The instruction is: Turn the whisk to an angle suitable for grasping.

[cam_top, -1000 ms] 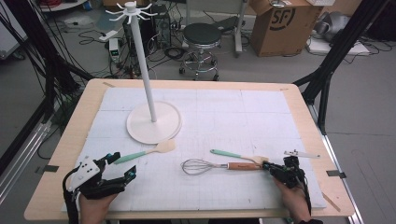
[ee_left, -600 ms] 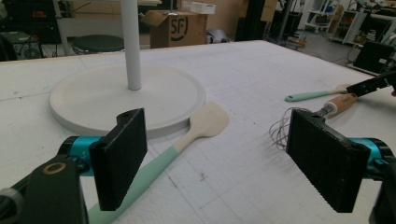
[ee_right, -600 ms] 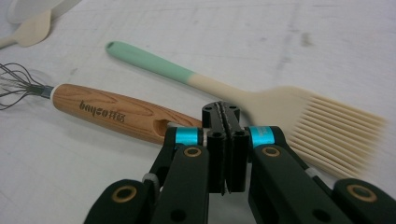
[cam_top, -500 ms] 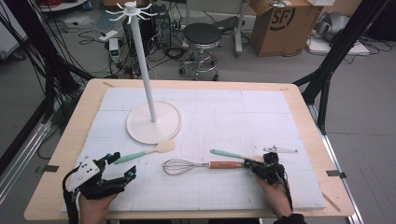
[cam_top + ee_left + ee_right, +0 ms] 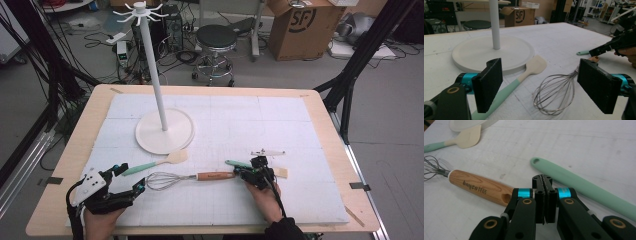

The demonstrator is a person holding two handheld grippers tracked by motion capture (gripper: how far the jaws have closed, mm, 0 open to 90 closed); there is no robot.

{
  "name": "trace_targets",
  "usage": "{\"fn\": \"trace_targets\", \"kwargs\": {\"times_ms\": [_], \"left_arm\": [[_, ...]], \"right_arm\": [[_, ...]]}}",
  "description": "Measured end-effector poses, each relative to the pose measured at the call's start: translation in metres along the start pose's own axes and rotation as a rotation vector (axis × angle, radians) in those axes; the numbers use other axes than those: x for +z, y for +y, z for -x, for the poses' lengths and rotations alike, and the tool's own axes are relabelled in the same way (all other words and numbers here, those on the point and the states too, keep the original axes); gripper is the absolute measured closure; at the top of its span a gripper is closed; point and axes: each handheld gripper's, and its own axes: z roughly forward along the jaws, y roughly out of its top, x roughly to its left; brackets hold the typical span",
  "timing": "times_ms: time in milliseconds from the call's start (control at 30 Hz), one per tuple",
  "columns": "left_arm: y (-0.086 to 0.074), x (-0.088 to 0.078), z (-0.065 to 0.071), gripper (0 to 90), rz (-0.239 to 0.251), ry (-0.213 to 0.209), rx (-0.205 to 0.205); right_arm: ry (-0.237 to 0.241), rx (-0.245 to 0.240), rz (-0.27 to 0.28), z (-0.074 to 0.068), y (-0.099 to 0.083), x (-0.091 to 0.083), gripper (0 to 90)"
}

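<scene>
A whisk [image 5: 190, 177] with a wooden handle lies flat on the white mat, its wire head pointing left. My right gripper [image 5: 245, 174] is shut with nothing between its jaws, and its tips sit against the butt of the whisk handle [image 5: 476, 186]. My left gripper [image 5: 131, 178] rests open at the front left. The wire head [image 5: 556, 92] lies just beyond its two pads. A mint-handled spatula [image 5: 160, 162] lies behind the whisk. A second mint-handled utensil [image 5: 579, 186] lies beside my right gripper [image 5: 544, 182].
A white hanging stand [image 5: 165, 131] with a tall pole and hooks on top stands at the back left of the mat. A small metal piece [image 5: 267, 152] lies behind the right gripper. Beyond the table are a stool and a cardboard box.
My right gripper has moved left along the table, and the whisk has slid left with it, so its wire head now lies by the left gripper. The left gripper has stayed put.
</scene>
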Motion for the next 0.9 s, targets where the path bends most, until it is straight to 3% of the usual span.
{"fn": "trace_targets", "kwargs": {"times_ms": [200, 233, 333, 567, 700, 800, 900], "left_arm": [[0.0, -0.001, 0.0, 21.1, 0.002, 0.003, 0.001], [0.0, -0.002, 0.0, 21.1, 0.005, 0.001, -0.001], [0.0, -0.004, -0.001, 21.1, 0.011, 0.003, -0.003], [0.0, -0.004, -0.001, 21.0, 0.014, 0.005, -0.008], [0.0, -0.002, 0.001, 21.1, 0.004, 0.001, 0.0], [0.001, -0.003, 0.001, 21.1, 0.007, 0.001, 0.001], [0.0, -0.003, 0.0, 21.1, 0.008, 0.003, -0.003]], "right_arm": [[0.031, -0.012, -0.008, -0.022, 0.007, 0.02, 89.8], [0.0, -0.027, 0.024, -0.026, 0.009, 0.02, 89.9], [-0.031, -0.024, 0.024, -0.018, 0.009, 0.009, 89.9], [-0.009, 0.012, 0.011, -0.002, -0.008, -0.015, 89.9], [-0.006, 0.022, 0.001, -0.002, -0.018, -0.019, 89.9], [0.019, 0.015, -0.011, -0.01, -0.02, -0.018, 89.9], [0.003, -0.005, -0.023, -0.017, -0.02, -0.014, 89.9]]}}
